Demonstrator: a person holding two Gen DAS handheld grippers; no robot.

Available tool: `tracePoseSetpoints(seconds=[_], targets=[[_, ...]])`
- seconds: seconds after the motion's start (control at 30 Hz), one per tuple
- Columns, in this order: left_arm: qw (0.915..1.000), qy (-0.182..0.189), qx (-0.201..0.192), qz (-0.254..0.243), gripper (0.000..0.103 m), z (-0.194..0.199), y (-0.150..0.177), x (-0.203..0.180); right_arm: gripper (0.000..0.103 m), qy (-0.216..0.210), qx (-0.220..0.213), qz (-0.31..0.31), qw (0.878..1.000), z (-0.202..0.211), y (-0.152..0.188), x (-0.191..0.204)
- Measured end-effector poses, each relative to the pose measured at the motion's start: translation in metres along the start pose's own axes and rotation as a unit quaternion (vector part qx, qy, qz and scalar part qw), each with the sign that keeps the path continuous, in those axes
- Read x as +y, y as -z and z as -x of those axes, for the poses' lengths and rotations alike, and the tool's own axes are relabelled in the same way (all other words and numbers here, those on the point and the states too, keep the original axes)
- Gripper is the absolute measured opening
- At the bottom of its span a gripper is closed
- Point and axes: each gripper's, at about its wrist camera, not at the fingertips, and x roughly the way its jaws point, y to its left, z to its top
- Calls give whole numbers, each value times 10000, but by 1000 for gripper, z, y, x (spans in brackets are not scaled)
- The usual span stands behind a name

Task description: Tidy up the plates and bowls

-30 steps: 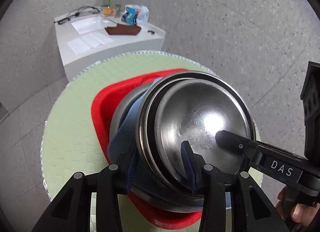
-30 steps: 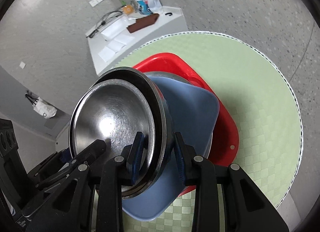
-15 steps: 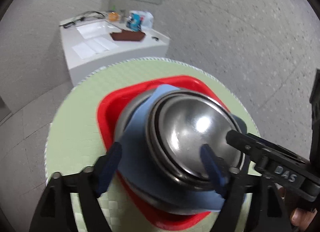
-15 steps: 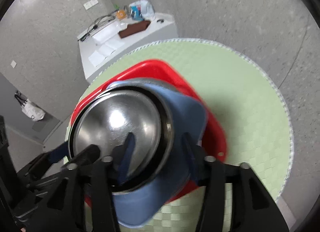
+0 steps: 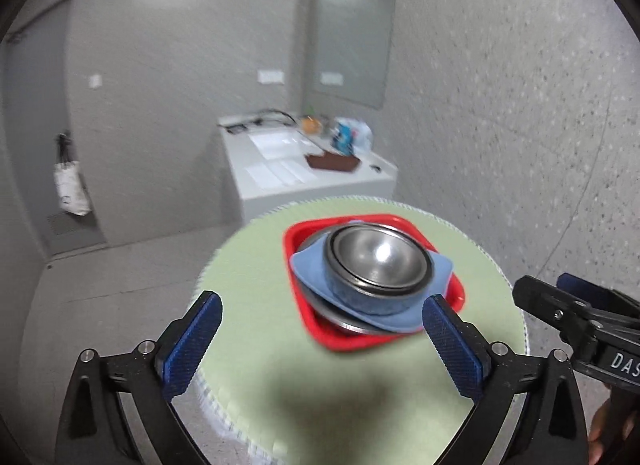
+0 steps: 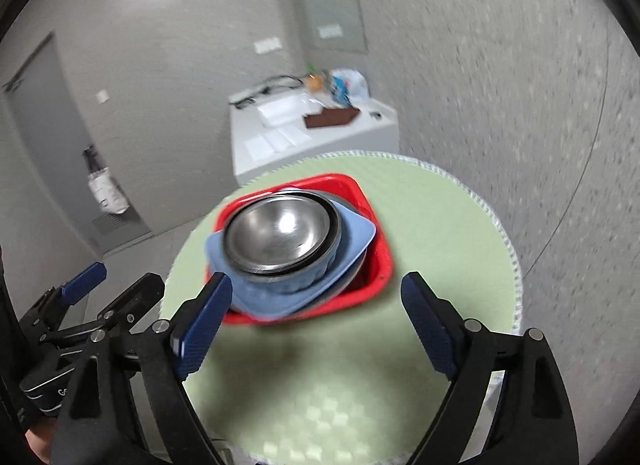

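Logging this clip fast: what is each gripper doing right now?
Left gripper: open, holding nothing.
Right gripper: open, holding nothing.

Letters on the right gripper (image 5: pixel 576 305): white capitals "DAS" on its black body, at the right edge of the left wrist view — the picture border cuts the word there.
Letters on the left gripper (image 6: pixel 112 285): small pale letters "Go" on its black body, low at the left in the right wrist view — the rest is hidden behind a black finger.
Packets on the white counter (image 5: pixel 308 173): coloured print, too blurred to read.
Wall plates (image 5: pixel 271 76): no writing can be made out.
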Motion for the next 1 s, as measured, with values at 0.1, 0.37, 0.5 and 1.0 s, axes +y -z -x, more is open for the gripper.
tracePoseSetpoints(seconds=[0.1,0.37,0.5,1.0], targets=[[9991,-283,-311,48,102,58,14,-10,93,-163,-229,222,9994,41,12,6],[9957,-554,-721,175,102,190,66,-35,103,-356,-819,549,9945,146,45,27],[9943,-598,-880,20,102,246,95,-45,103,-322,-1069,645,9916,191,63,36],[9887,-374,-1447,-94,102,456,207,-32,103,81,-1671,598,9841,340,152,85]])
